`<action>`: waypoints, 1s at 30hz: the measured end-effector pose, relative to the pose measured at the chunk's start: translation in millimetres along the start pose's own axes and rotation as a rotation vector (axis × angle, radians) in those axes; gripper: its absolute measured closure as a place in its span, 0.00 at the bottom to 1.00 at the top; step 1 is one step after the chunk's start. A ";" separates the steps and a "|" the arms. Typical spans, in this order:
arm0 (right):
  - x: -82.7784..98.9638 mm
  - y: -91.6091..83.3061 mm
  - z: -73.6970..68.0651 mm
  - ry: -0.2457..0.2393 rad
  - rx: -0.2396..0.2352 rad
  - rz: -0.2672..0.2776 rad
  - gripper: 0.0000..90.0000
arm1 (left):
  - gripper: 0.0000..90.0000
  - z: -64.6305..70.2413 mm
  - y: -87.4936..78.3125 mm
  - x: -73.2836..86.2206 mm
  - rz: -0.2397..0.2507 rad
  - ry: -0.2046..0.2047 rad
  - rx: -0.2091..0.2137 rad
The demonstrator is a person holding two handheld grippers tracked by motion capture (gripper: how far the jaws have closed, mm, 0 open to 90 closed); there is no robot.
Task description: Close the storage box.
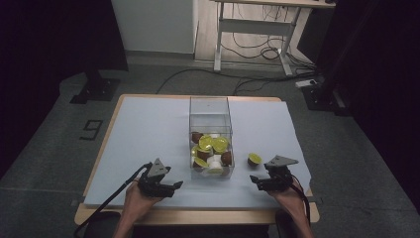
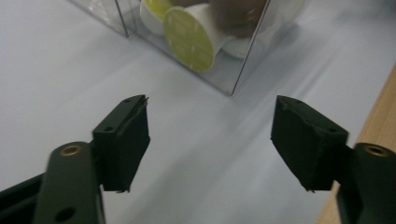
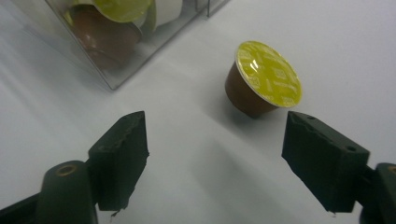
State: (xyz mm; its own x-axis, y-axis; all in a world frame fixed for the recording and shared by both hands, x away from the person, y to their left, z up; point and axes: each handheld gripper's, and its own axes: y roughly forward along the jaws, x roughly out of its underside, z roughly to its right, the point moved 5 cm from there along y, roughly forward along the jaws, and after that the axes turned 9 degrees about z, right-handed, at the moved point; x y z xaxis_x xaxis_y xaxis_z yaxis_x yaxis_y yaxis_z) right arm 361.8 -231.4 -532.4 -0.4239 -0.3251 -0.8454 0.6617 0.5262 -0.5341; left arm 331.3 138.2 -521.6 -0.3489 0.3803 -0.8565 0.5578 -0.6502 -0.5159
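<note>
A clear plastic box [image 1: 210, 115] stands mid-table and holds several coffee capsules [image 1: 212, 147], brown and white with yellow-green lids. One brown capsule with a yellow-green lid [image 1: 254, 159] lies on its side on the white sheet, right of the box. My left gripper [image 1: 174, 187] hovers near the box's front left corner [image 2: 229, 88], jaws apart with nothing between them. My right gripper [image 1: 258, 181] sits just in front of the loose capsule [image 3: 262, 79], jaws apart and empty.
The white sheet [image 1: 148, 129] covers a wooden table [image 1: 198, 216] whose edge runs close behind both hands. A desk frame with cables [image 1: 257, 44] stands on the floor beyond the table. Dark stands [image 1: 96, 87] flank the far corners.
</note>
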 end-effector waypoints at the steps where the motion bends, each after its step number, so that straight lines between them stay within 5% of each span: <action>1: -1.0 -0.7 -1.0 -0.003 -0.004 0.002 0.26 | 0.34 0.8 -0.3 -1.1 0.002 0.002 0.003; 16: -11.1 -4.6 -19.7 -0.082 -0.047 -0.008 0.43 | 0.48 20.6 -0.9 -16.8 0.045 0.023 0.071; 30: -21.3 0.7 -42.1 -0.061 -0.185 0.010 0.61 | 0.60 33.7 10.7 -26.9 0.049 0.029 0.129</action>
State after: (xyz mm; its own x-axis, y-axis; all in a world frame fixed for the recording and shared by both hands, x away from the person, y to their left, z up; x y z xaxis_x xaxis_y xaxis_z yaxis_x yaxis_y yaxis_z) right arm 345.2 -191.0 -514.5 -0.3756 -0.3635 -0.8525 0.5381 0.6635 -0.5199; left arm 321.3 98.9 -503.6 -0.3009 0.3639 -0.8815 0.4717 -0.7466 -0.4692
